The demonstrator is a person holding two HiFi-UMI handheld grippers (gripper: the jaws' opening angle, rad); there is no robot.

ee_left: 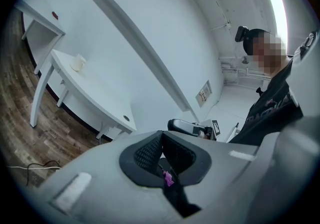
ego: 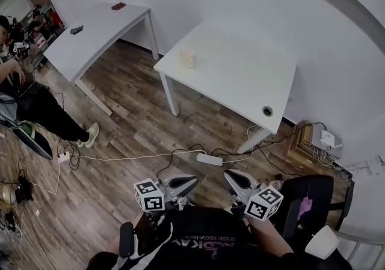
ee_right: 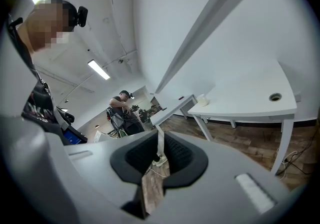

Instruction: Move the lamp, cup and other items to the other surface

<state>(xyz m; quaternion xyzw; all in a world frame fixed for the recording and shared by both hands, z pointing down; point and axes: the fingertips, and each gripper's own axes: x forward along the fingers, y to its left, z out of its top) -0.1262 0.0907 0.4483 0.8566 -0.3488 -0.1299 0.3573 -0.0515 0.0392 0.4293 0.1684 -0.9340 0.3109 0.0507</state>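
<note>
Left gripper (ego: 190, 182) jaws pressed together, empty. Right gripper (ego: 232, 175) jaws slightly apart, nothing between. Cup (ego: 187, 58) sits on white table (ego: 252, 85), well apart from both.

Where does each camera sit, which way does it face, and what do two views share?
Head view: on the person's head, looking steeply down at wood floor and white table; left gripper, right gripper show.
Left gripper view: on that gripper, looking past its jaws at the table; the person's torso shows.
Right gripper view: on that gripper, looking past its jaws at the table; the person's head shows.
Shared: all see the table and the small pale object on it.
</note>
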